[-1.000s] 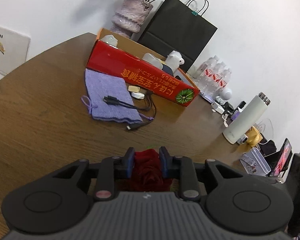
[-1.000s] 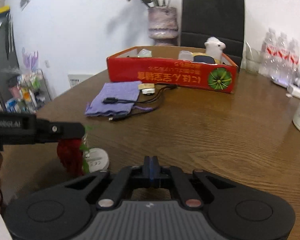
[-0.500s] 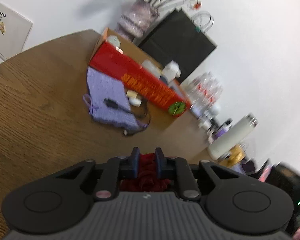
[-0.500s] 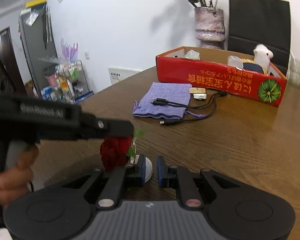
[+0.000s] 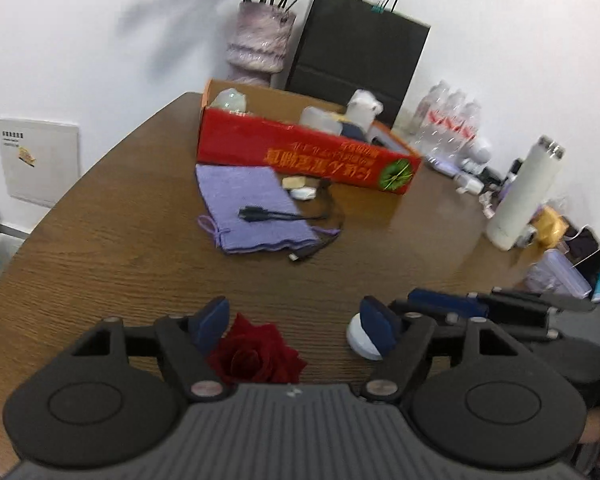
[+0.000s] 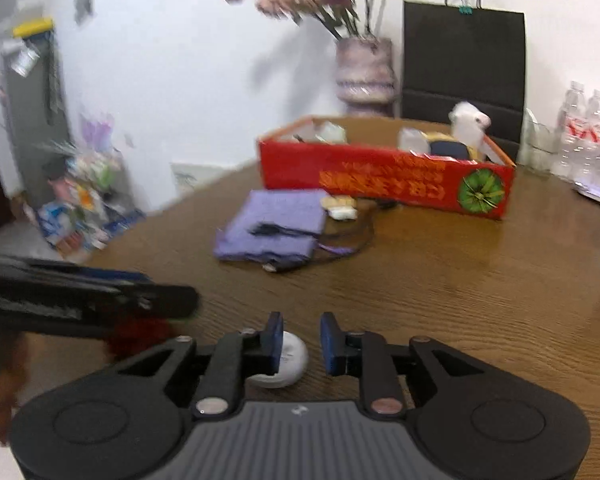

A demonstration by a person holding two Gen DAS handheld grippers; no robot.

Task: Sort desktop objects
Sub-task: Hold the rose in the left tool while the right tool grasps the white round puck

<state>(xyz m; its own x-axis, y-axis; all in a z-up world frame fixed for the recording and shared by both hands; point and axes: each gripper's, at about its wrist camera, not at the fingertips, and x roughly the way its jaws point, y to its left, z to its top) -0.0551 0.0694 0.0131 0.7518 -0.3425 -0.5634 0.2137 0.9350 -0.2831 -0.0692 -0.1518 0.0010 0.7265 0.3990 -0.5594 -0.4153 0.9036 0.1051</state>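
**Rose loose between spread left tongs, white puck at the right**

Rose [image 5: 256, 356], dark red, sat on the wooden table [image 5: 100, 280] between the fingers of the left gripper [image 5: 294, 326], whose blue pads stood wide apart and clear of the bloom on the right side; the left pad was just beside the petals, and contact there could not be told. The left tongs were released, holding nothing.

The right gripper [image 6: 300, 340] had its pads parted with a gap between them, also released. A round white case [image 6: 286, 362] lay on the table just under and beside its left pad, partly hidden by that finger; whether the pad touched it could not be told. In the left wrist view the same case [image 5: 362, 342] showed just behind the left gripper's right pad, with the right gripper [image 5: 440, 308] reaching in from the side.

Further back lay a purple pouch [image 5: 252, 208] with a black cable [image 5: 284, 216] across it, and just behind that a red box [image 5: 300, 152] holding a white plush toy [image 5: 362, 108] and other small items. A vase [image 5: 260, 44] of flowers and a black paper bag [image 5: 360, 48] stood by the wall. A white flask [image 5: 524, 196] stood upright near the table's right edge, water bottles [image 5: 452, 120] behind it.
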